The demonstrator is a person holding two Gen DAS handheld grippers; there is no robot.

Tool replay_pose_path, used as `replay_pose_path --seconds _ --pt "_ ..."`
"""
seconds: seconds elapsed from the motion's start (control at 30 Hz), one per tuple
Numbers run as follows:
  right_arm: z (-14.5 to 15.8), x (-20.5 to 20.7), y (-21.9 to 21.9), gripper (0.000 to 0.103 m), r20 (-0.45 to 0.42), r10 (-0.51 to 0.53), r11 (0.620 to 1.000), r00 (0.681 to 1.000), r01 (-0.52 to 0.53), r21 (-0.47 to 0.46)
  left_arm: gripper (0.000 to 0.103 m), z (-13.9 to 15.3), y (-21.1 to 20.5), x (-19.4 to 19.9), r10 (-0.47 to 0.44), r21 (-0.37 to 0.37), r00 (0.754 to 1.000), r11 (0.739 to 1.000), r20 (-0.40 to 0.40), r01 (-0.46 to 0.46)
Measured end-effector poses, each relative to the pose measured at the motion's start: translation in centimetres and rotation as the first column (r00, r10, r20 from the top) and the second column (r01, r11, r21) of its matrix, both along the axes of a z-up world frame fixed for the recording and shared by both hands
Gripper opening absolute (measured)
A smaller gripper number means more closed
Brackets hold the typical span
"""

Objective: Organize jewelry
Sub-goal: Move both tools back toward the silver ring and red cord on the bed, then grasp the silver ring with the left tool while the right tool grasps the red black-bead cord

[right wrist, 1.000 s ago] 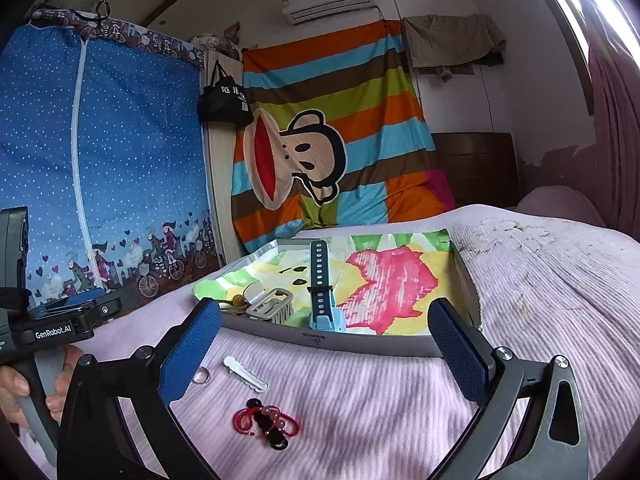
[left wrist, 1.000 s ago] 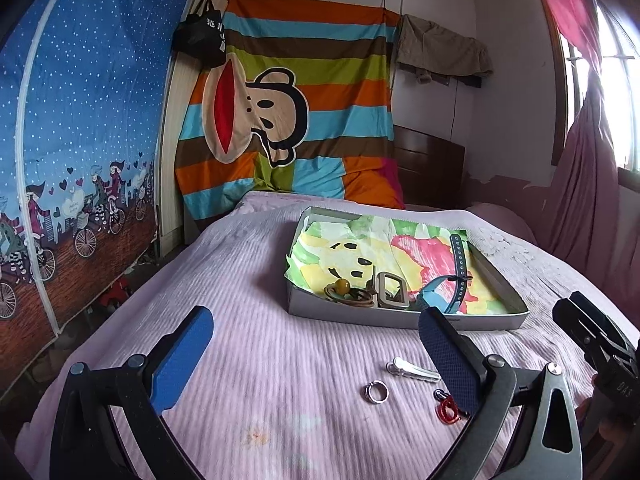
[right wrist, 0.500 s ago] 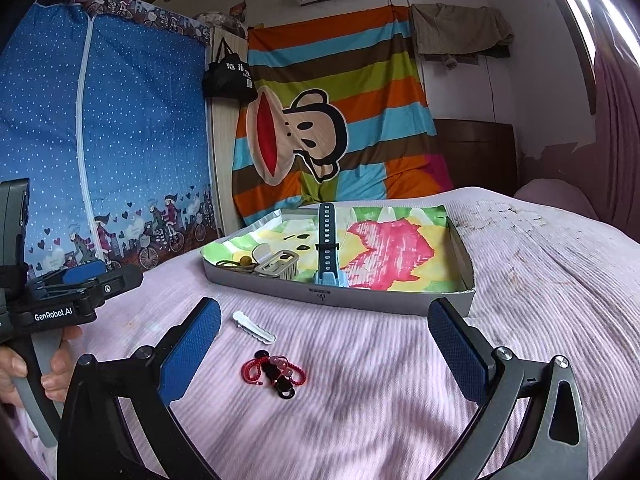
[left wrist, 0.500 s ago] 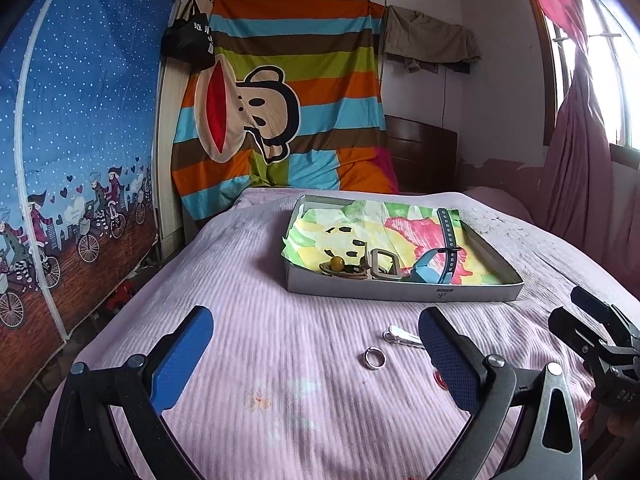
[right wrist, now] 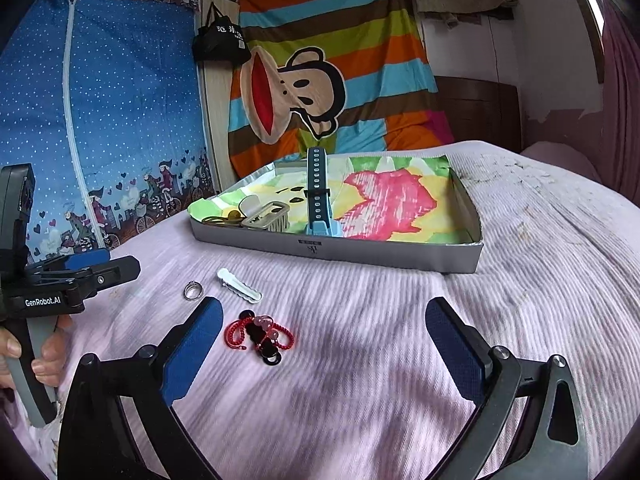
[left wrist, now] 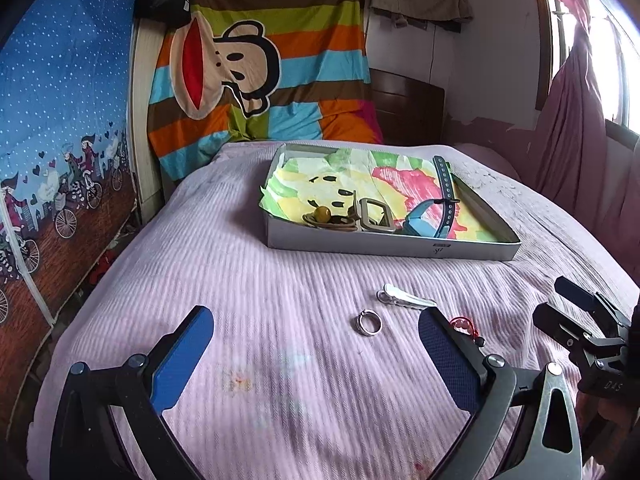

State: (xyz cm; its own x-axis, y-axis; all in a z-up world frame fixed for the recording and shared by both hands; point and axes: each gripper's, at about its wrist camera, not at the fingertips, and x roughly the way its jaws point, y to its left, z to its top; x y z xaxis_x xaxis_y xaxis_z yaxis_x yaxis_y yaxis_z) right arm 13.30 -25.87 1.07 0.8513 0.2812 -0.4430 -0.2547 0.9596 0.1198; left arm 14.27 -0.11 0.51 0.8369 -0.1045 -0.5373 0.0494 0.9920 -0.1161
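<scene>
A red cord bracelet with pink and black beads lies on the pink bedspread, just inside the left finger of my right gripper. That gripper's jaws are closing, wide apart and touching nothing. Beside the bracelet lie a white hair clip and a silver ring. My left gripper hovers open over the bedspread, the ring between its fingers and farther off. Beyond them, the grey tray lined with colourful paper holds a blue watch strap, a grey buckle and a brown bead bracelet.
The bed's left edge drops to the floor beside a blue patterned wardrobe. A striped cartoon cloth hangs behind the bed. Pink curtains hang at the right. A hand grips the left gripper's handle.
Both views have tipped downward. The right gripper has sunk toward the red bracelet, which now lies close to its left finger. The jewellery on the bed has not moved.
</scene>
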Motion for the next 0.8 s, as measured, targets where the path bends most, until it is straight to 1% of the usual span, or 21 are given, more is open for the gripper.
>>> replay_pose_path --seconds 0.07,0.2,0.27,0.3,0.37,0.4,0.57,0.63,0.8 --pt "-0.4 0.5 -0.1 0.083 -0.022 0.004 1.000 1.000 -0.004 0.006 0.095 -0.3 0.0 0.3 -0.016 -0.009 1.000 1.000 -0.020 0.016" --pt "-1.3 1.3 0.1 0.068 -0.061 0.020 1.000 0.998 -0.019 0.009 0.085 -0.9 -0.5 0.9 -0.057 -0.016 0.997 0.998 -0.057 0.057" --pt "-1.7 1.6 0.4 0.058 -0.081 0.027 1.000 0.996 -0.027 0.004 0.079 -1.2 -0.8 1.1 -0.081 -0.015 0.994 0.997 -0.073 0.081" --pt "-1.8 1.8 0.5 0.056 -0.089 0.031 1.000 0.996 -0.031 0.002 0.076 -1.3 -1.0 1.3 -0.094 -0.015 0.992 0.996 -0.082 0.093" --pt "-2.2 2.1 0.7 0.047 -0.104 0.040 0.999 0.994 -0.041 -0.003 0.068 -1.4 -1.3 1.6 -0.115 -0.016 0.988 0.993 -0.101 0.114" --pt "-2.3 2.2 0.8 0.045 -0.109 0.043 0.999 0.993 -0.044 -0.006 0.066 -1.5 -1.4 1.8 -0.126 -0.017 0.986 0.992 -0.110 0.124" --pt "-2.8 2.7 1.3 0.030 -0.135 0.065 0.998 0.989 -0.067 -0.011 0.050 -2.0 -1.9 2.9 -0.161 -0.030 0.975 0.987 -0.150 0.158" --pt "-2.9 2.9 1.5 0.026 -0.144 0.077 0.997 0.987 -0.079 -0.009 0.047 -2.2 -2.0 3.4 -0.170 -0.035 0.972 0.985 -0.164 0.166" --pt "-3.1 3.5 2.0 0.023 -0.153 0.111 0.994 0.982 -0.112 0.001 0.036 -2.6 -2.3 4.3 -0.183 -0.051 0.965 0.983 -0.187 0.177"
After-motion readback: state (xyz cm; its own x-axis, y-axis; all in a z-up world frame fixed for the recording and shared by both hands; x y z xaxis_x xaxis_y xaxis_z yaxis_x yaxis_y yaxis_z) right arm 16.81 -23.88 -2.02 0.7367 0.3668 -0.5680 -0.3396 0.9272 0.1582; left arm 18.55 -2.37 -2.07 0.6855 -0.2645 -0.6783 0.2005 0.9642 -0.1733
